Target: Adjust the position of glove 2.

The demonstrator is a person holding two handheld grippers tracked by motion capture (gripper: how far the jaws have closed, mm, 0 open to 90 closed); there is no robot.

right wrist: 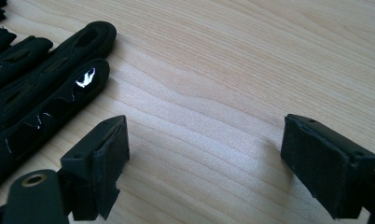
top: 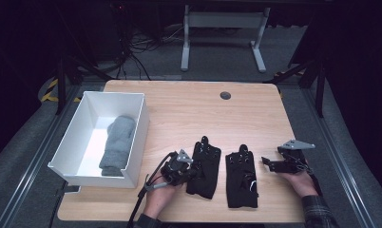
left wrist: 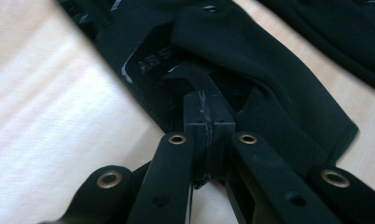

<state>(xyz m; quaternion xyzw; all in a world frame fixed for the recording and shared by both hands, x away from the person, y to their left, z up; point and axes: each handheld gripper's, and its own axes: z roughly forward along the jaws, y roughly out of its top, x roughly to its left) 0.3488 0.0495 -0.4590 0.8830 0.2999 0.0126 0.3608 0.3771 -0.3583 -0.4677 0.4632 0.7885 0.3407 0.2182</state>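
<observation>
Two black gloves lie side by side, fingers pointing away, near the front edge of the wooden table [top: 189, 109]. My left gripper [top: 194, 172] comes in from the left onto the left glove [top: 205, 164]. In the left gripper view the jaws [left wrist: 209, 109] are pressed together with a fold of that glove [left wrist: 279, 84] pinched at their tips. The right glove [top: 241, 178] lies flat and untouched. Just right of its fingers, my right gripper [top: 268, 163] stands open over bare wood. In the right gripper view its pads [right wrist: 204, 140] are far apart, with the glove's fingers [right wrist: 45, 93] to the left.
A white open bin [top: 140, 135] stands at the table's left side with a rolled grey cloth [top: 118, 142] inside. A dark round grommet [top: 225, 95] sits near the far edge. Bare wood stretches across the middle and back of the table.
</observation>
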